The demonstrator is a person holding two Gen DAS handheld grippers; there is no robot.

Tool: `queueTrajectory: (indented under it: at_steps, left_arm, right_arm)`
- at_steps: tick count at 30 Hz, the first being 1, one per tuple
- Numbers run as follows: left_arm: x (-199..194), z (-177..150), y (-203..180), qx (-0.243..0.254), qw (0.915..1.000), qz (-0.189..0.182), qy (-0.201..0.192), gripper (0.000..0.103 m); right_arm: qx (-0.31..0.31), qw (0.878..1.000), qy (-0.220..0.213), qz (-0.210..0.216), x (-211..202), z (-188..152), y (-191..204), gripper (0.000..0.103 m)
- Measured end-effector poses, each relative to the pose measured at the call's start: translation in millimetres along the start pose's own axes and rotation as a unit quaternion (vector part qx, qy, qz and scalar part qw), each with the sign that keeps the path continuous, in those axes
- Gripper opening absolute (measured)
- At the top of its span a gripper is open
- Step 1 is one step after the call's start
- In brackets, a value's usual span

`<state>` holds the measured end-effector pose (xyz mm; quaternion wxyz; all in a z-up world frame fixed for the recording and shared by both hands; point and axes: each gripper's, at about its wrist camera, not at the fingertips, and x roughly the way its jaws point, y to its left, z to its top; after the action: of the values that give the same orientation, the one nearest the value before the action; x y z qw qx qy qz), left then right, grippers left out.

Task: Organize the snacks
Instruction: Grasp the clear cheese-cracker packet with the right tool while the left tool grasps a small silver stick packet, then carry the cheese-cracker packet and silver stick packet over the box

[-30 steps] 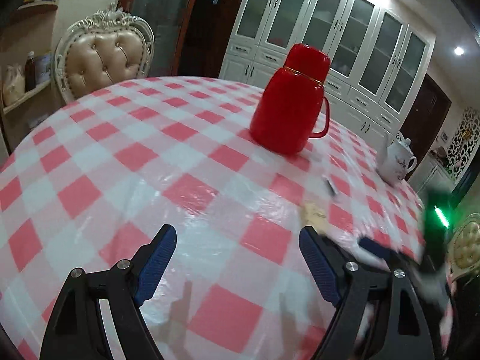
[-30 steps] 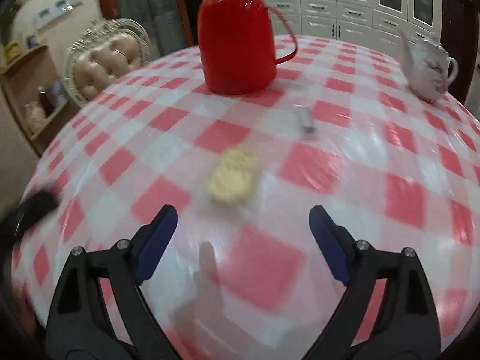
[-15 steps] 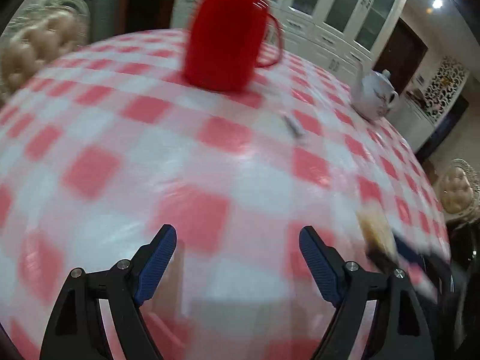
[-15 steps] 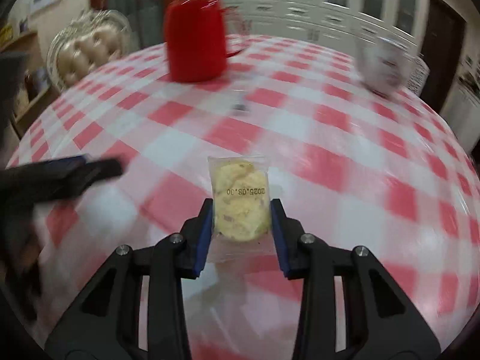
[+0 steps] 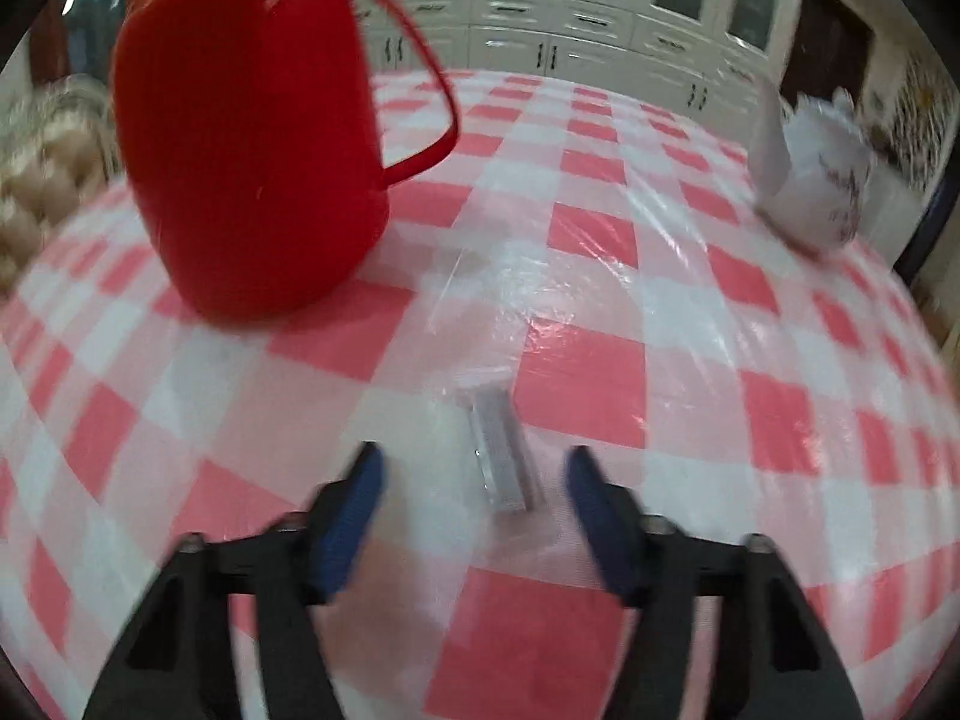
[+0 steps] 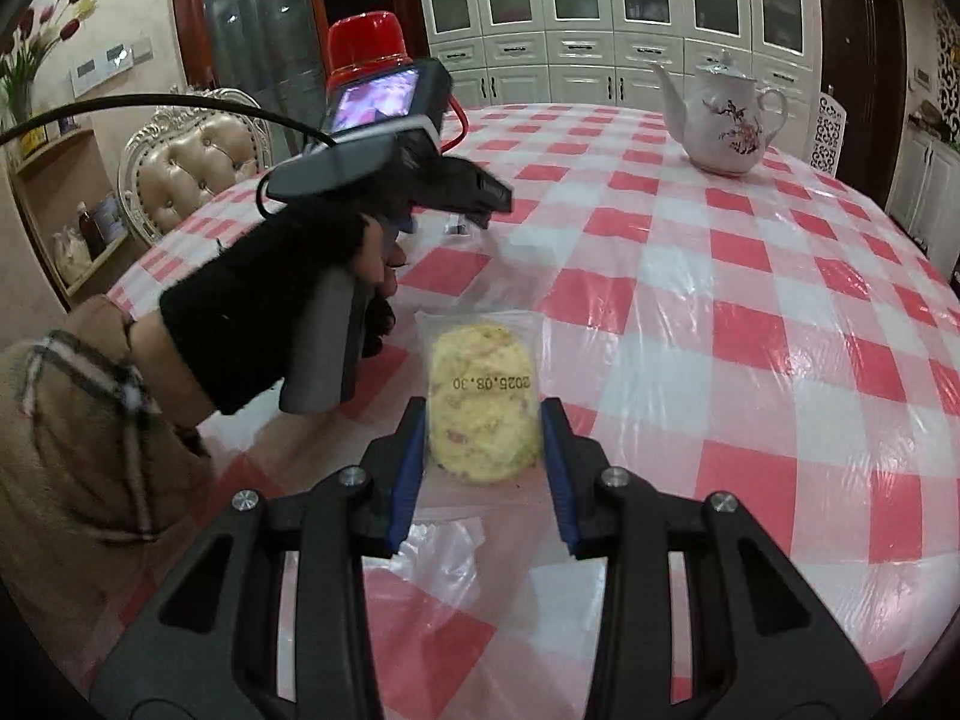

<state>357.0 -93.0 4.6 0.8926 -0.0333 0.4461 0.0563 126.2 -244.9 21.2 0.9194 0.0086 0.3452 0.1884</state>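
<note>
In the right wrist view, the right gripper (image 6: 483, 438) is seen at the lower centre of the frame, its blue-padded jaws closed against the two sides of a clear-wrapped yellow biscuit packet (image 6: 482, 402) printed with a date, which is held just above the red-and-white checked tablecloth (image 6: 750, 324). To the left of the packet, the left gripper (image 6: 474, 204) is seen from the side, gripped by a hand in a black fingerless glove (image 6: 264, 300), with a small lit screen (image 6: 375, 97) on top of it; its fingertips are pointed at a small dark packet (image 6: 457, 224) lying on the cloth in the middle distance. A white teapot (image 6: 723, 114) with a floral print is seen at the upper right, and a tufted cream chair (image 6: 192, 165) at the left edge. In the blurred left wrist view, the left gripper (image 5: 474, 492) is shown with its jaws set wide apart and nothing between the pads, and a small grey wrapped snack bar (image 5: 499, 453) is seen lying flat on the cloth between and just ahead of the fingertips, untouched. A red thermos jug (image 5: 252, 138) is seen standing at the upper left of that frame, well apart from the bar.
</note>
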Motion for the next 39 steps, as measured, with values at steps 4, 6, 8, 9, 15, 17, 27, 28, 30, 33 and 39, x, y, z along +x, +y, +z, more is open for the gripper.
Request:
queueTrajectory:
  at_steps: [4, 6, 8, 9, 15, 17, 27, 28, 30, 33, 39]
  left_arm:
    - [-16.5, -15.7, 4.6, 0.032, 0.999, -0.031, 0.007, 0.015]
    - [-35.1, -33.9, 10.7, 0.052, 0.9981, -0.031, -0.006, 0.015]
    - [-61.9, -59.3, 23.7, 0.062, 0.9968, -0.048, -0.015, 0.015]
    - [-72.5, -68.0, 29.1, 0.063, 0.9963, -0.055, -0.017, 0.015]
    - [-138.3, -137.3, 69.5, 0.069, 0.9946, -0.077, -0.012, 0.015]
    - [-157.7, -162.7, 82.3, 0.068, 0.9943, -0.081, -0.009, 0.015]
    - [-215.6, -236.4, 115.0, 0.054, 0.9932, -0.085, -0.06, 0.015]
    - [-220.2, -241.2, 116.8, 0.053, 0.9928, -0.088, -0.062, 0.015]
    - [-230.1, -251.1, 120.1, 0.057, 0.9919, -0.09, -0.068, 0.015]
    - [-240.7, -263.8, 123.8, 0.062, 0.991, -0.096, -0.069, 0.015]
    - [-256.9, -294.4, 128.5, 0.062, 0.9901, -0.109, -0.064, 0.015]
  right_arm:
    - [0.013, 1.0, -0.001, 0.0, -1.3, 0.3, -6.2, 0.041]
    - [0.014, 1.0, -0.002, -0.004, -0.9, 0.2, -7.1, 0.041]
    - [0.011, 1.0, -0.002, -0.004, -0.3, -0.2, -6.0, 0.041]
    - [0.008, 1.0, -0.003, -0.003, -0.2, -0.7, -4.5, 0.041]
    - [-0.005, 1.0, 0.024, 0.006, 8.9, -6.5, 4.0, 0.041]
    - [-0.004, 0.999, 0.036, 0.018, 12.3, -8.3, 5.6, 0.041]
    - [-0.014, 1.0, 0.016, -0.012, -35.2, -38.7, 60.0, 0.041]
    - [-0.018, 1.0, 0.014, -0.012, -41.6, -43.2, 67.1, 0.041]
    - [-0.028, 0.999, 0.012, -0.014, -51.2, -49.8, 78.8, 0.041]
    - [-0.037, 0.999, 0.013, -0.016, -65.8, -58.9, 91.9, 0.041]
    - [-0.065, 0.998, 0.021, -0.019, -91.2, -72.6, 108.5, 0.041]
